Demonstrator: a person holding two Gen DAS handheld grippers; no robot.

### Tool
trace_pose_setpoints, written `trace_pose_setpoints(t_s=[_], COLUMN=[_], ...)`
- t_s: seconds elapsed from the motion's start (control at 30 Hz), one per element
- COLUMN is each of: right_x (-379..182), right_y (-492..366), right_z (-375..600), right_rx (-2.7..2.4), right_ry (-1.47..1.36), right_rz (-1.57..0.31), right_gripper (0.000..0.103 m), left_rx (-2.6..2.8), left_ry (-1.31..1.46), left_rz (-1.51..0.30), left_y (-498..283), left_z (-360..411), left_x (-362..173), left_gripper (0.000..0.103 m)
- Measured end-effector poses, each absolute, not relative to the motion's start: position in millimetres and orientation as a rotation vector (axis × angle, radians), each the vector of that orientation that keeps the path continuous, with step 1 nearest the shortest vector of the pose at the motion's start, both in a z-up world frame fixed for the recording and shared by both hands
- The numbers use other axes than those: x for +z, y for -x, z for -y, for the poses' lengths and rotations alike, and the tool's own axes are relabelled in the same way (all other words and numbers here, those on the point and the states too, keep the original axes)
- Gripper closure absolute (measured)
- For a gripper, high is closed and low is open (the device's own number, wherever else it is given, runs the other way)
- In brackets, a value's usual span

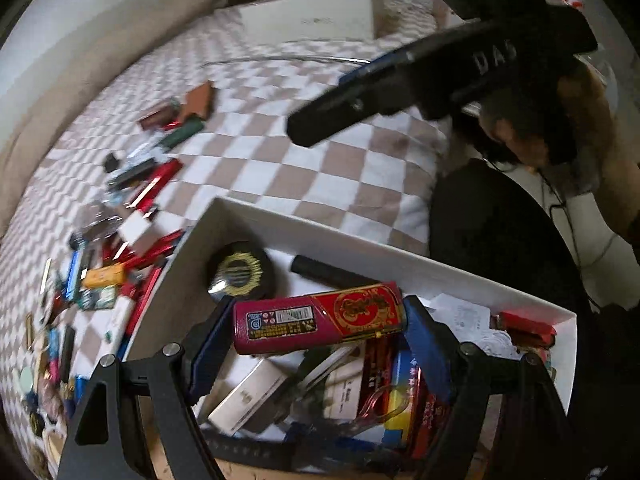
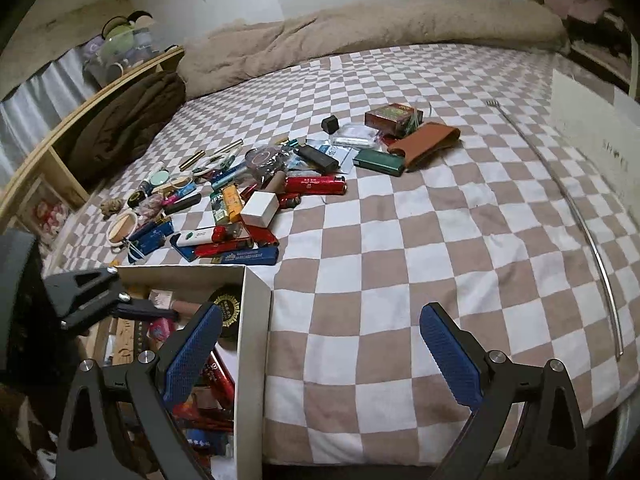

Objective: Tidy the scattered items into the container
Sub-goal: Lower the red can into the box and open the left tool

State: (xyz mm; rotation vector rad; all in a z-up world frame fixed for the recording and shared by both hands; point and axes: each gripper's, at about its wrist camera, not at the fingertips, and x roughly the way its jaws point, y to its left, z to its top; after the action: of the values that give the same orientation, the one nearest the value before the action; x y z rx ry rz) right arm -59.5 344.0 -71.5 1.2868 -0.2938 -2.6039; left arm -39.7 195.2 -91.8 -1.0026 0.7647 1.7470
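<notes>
Left gripper (image 1: pixel 320 326) pinches a magenta-and-red cylindrical tin (image 1: pixel 320 318) crosswise between its blue pads (image 1: pixel 210 350), one pad at each end, held above the interior of the white box (image 1: pixel 304 236). White box sits at the near edge of the checkered bedspread (image 1: pixel 320 160) and already holds a black round disc with gold emblem (image 1: pixel 240 272), a black tube (image 1: pixel 328 274), a white carton (image 1: pixel 250 400), red packs and papers. Right gripper (image 2: pixel 320 354) is spread wide with nothing between its fingers, hovering over bare checkered bedspread just right of the white box's corner. Scattered items (image 2: pixel 248 192) lie in a loose pile on the bedspread beyond the box: red lighters, blue packs, a small white cube box (image 2: pixel 260 209), a green case (image 2: pixel 380 162), a brown pouch (image 2: pixel 426 144), a dark red pack (image 2: pixel 394 118). Long metal rod (image 2: pixel 580 216) lies on the right side of the bed. Beige blanket (image 2: pixel 360 28) is bunched at the far edge.
</notes>
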Motion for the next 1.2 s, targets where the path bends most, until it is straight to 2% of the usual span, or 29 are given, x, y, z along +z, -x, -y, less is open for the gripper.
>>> trace_pose_setpoints(t_s=[0.6,0.7,0.77,1.2], right_x=[-68,-68,-68,-66], right_y=[59,59,59,57], right_z=[-354,-354,-355,-349], right_rx=[-2.627,-2.625,-2.628,-2.608], right_ry=[-1.291,-1.288,-1.287,-1.276], right_rz=[0.285,0.286,0.293,0.317], right_gripper=[0.004,0.004,0.004,0.004], left_rx=[1.518,1.527,1.53,1.604], left_ry=[0.925,0.918,0.932,0.959], left_rz=[-0.931,-0.968,-0.95,-0.828], left_y=[24,26,28,31], left_z=[-226,-227,-225,-206], left_x=[-109,-115,-115,-100], left_gripper=[0.021,0.018,0.015,0.015])
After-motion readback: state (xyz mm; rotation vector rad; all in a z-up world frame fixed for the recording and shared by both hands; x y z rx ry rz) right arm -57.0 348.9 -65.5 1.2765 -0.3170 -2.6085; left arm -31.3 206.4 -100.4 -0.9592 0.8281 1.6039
